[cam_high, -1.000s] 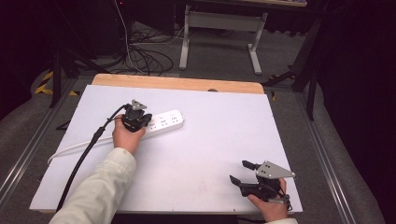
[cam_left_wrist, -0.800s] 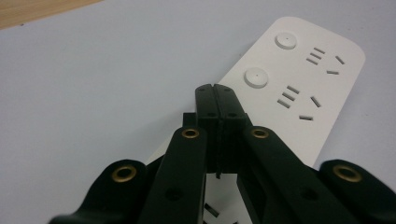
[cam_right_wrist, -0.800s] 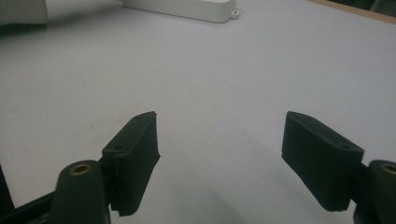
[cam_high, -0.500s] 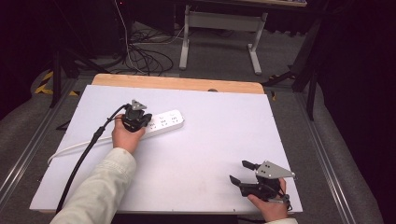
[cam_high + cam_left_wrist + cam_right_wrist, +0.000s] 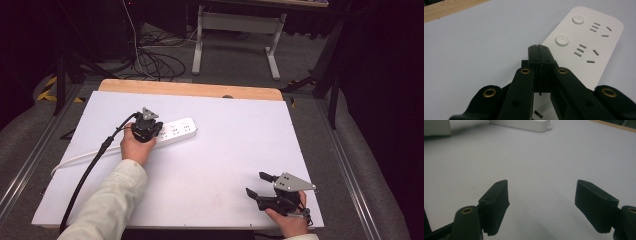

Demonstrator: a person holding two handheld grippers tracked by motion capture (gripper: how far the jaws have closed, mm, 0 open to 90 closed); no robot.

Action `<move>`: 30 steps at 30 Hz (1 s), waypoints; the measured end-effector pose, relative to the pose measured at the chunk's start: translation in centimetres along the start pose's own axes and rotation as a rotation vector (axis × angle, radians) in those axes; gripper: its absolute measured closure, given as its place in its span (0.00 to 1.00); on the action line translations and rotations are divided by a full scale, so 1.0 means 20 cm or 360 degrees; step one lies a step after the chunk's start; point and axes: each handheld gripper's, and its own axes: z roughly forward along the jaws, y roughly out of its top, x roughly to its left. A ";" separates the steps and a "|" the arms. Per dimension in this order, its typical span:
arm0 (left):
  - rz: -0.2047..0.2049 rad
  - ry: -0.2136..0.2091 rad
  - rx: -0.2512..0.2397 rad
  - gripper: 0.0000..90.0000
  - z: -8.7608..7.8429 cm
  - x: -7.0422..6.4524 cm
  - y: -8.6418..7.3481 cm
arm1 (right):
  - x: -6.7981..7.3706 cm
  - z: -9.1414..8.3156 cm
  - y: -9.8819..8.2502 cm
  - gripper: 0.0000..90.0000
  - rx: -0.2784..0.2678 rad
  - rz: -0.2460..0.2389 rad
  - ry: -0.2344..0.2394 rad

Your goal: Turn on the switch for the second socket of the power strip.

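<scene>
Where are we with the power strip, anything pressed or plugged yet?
Done: nothing the pictures confirm. In hand: the left gripper, jaws shut on nothing, sits over the power strip just short of its round buttons. The right gripper waits open at the table's near right corner. No plug visible.

The power strip (image 5: pixel 584 47) looks like smooth, matt white plastic. The table top (image 5: pixel 240 145) is matt pale sheet with a bare wooden far edge (image 5: pixel 190 90).

Power strip (image 5: pixel 172 132) on table (image 5: pixel 230 135) — left half.
</scene>
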 end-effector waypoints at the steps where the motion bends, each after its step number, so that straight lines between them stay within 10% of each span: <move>1: -0.0007 -0.0002 0.0001 1.00 0.00 0.00 0.00 | 0.00 0.00 0.00 0.30 0.0001 -0.0001 -0.0002; 30: -0.0017 -0.0039 0.0022 1.00 0.00 0.01 0.00 | 0.00 0.00 0.00 0.30 0.0004 -0.0002 -0.0001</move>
